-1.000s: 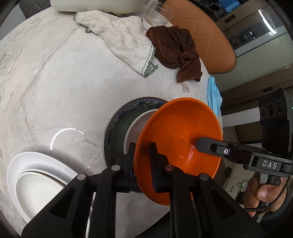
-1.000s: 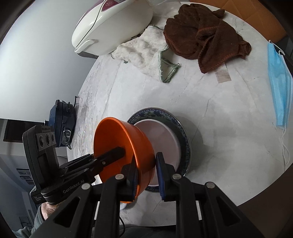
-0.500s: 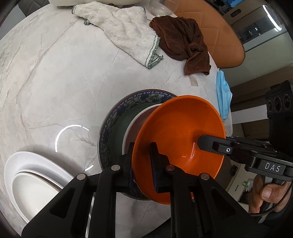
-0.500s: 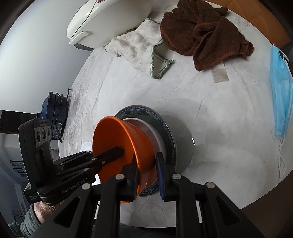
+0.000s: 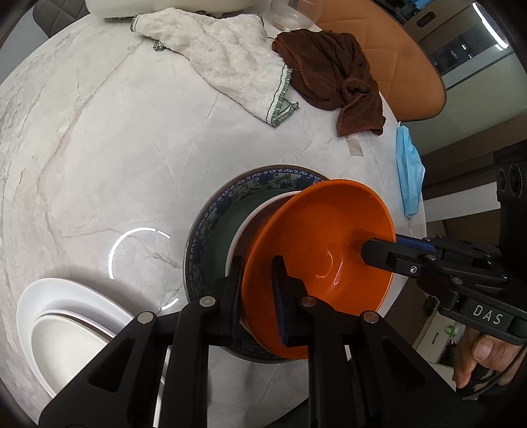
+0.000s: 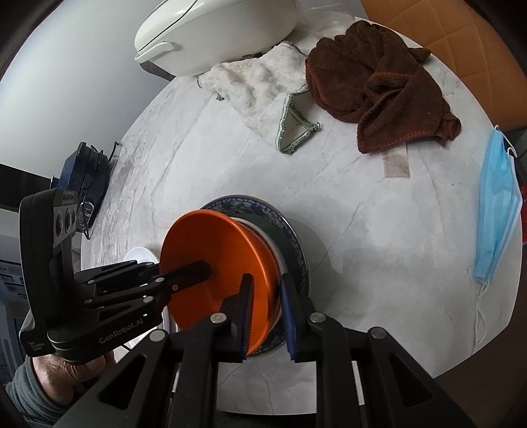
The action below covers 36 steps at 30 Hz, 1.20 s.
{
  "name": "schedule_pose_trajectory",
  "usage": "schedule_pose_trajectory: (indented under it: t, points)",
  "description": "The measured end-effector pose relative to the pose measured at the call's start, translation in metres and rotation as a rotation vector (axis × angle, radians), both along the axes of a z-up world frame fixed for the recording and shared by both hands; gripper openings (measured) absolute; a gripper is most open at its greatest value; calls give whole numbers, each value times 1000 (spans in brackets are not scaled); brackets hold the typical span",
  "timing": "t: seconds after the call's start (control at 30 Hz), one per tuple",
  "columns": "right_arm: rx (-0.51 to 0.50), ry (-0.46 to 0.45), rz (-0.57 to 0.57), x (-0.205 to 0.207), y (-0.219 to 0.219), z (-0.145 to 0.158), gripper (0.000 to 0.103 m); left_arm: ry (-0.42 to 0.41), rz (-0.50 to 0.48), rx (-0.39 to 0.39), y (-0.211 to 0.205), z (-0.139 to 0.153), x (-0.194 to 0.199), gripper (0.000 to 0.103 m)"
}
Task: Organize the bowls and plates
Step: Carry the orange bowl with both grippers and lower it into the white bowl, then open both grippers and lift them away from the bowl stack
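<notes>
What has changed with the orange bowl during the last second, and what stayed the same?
The round orange bowl, gripped at opposite rims by the left tongs and right tongs, moved further over the white bowl in the blue-patterned plate. Both grips and the brown cloth are unchanged.

quick count: one glossy orange bowl [image 5: 316,250], one white bowl [image 5: 250,217] under it, one blue-patterned round plate [image 5: 210,227], two stacked white oval dishes [image 5: 56,303]. two cloths: one cream towel [image 5: 230,56], one brown rag [image 5: 332,69]. one blue face mask [image 6: 497,210], one clear glass [image 5: 293,13], one white cooker [image 6: 210,29].
</notes>
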State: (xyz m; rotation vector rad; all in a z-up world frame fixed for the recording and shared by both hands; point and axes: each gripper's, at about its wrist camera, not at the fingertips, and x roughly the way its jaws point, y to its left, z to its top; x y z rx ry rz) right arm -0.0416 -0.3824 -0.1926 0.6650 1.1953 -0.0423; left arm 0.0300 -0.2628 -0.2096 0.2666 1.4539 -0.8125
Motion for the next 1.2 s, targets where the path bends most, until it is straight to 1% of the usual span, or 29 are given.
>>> schedule_pose_trajectory:
  t: [0.07, 0.13, 0.17, 0.2, 0.23, 0.27, 0.3, 0.33, 0.57, 0.73, 0.77, 0.8, 0.83, 0.93, 1.1, 1.2]
  points:
    - [-8, 14, 5, 1, 1, -3, 20, -3, 2, -4, 0, 1, -1, 18]
    - [-18, 22, 4, 1, 2, -4, 16, -3, 1, -14, -1, 1, -2, 23]
    - [-24, 26, 8, 1, 3, -4, 16, -2, 0, -22, -1, 2, -2, 28]
    - [-34, 29, 8, 2, 3, -4, 16, 0, -2, -26, -2, 2, -3, 36]
    - [-47, 35, 8, 2, 4, -3, 16, 4, -8, -39, -3, 2, -4, 41]
    - [-47, 36, 11, 2, 4, -3, 16, 6, -15, -49, -5, 3, -6, 53]
    - [-47, 38, 13, 3, 5, -3, 16, 3, -23, -54, -6, 4, -9, 61]
    - [-48, 39, 17, 3, 6, -3, 16, 0, -27, -58, -8, 5, -10, 64]
    - [-67, 52, 24, 5, 9, -4, 16, 9, -6, -83, -6, 9, -11, 68]
    - [-64, 54, 26, 7, 7, -5, 16, -12, 9, -116, -2, 20, -11, 76]
    - [-61, 54, 27, 7, 7, -5, 16, -22, 18, -118, -1, 22, -10, 81]
    - [-58, 53, 29, 7, 7, -5, 16, -34, 31, -116, 0, 25, -9, 92]
    - [-63, 55, 32, 8, 6, -5, 16, -37, 43, -123, 2, 27, -8, 96]
    - [-57, 55, 37, 7, 6, -5, 16, -46, 82, -147, 8, 33, -4, 98]
    - [-50, 49, 58, 8, 6, -5, 16, -75, 141, -153, 19, 45, -1, 98]
    - [-45, 41, 66, 5, 3, -1, 17, -113, 185, -136, 30, 55, -3, 98]
